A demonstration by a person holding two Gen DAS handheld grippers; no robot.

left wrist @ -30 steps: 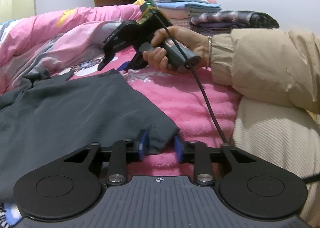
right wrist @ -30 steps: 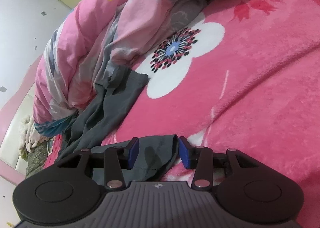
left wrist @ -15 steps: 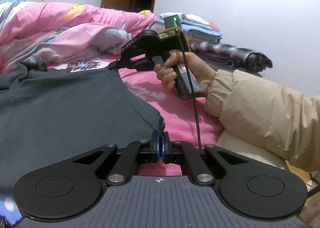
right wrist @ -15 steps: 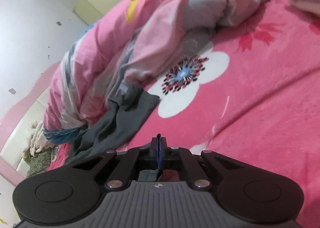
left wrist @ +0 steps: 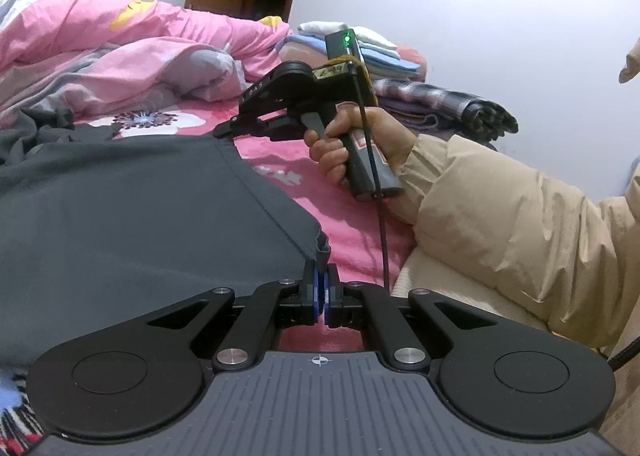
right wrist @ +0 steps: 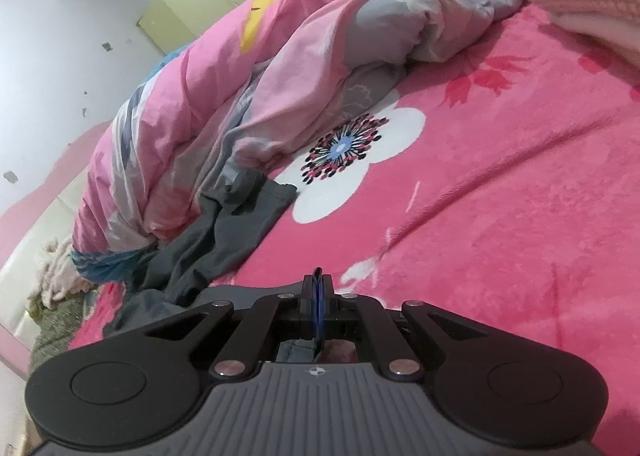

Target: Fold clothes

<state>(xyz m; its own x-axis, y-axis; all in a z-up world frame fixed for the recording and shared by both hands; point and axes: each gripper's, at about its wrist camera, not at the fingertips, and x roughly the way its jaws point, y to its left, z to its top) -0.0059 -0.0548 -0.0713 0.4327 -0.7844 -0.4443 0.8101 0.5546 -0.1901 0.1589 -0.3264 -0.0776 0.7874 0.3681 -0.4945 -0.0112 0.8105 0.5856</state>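
Observation:
A dark grey garment [left wrist: 132,208] lies stretched over the pink bed. My left gripper [left wrist: 321,280] is shut on its near hem corner. My right gripper [right wrist: 317,288] is shut on the far hem corner, and it also shows in the left wrist view [left wrist: 224,131], held by a hand in a beige sleeve. The hem runs taut between the two grippers. In the right wrist view the rest of the garment [right wrist: 224,232] trails crumpled to the left, toward the duvet.
A bunched pink and grey duvet [right wrist: 280,88] lies along the far side of the flowered pink blanket [right wrist: 500,196]. A stack of folded clothes [left wrist: 360,52] and a plaid bundle [left wrist: 452,104] sit at the back right by the wall.
Both grippers have shut on the garment's hem corners and lifted. The hem is now pulled straight between them.

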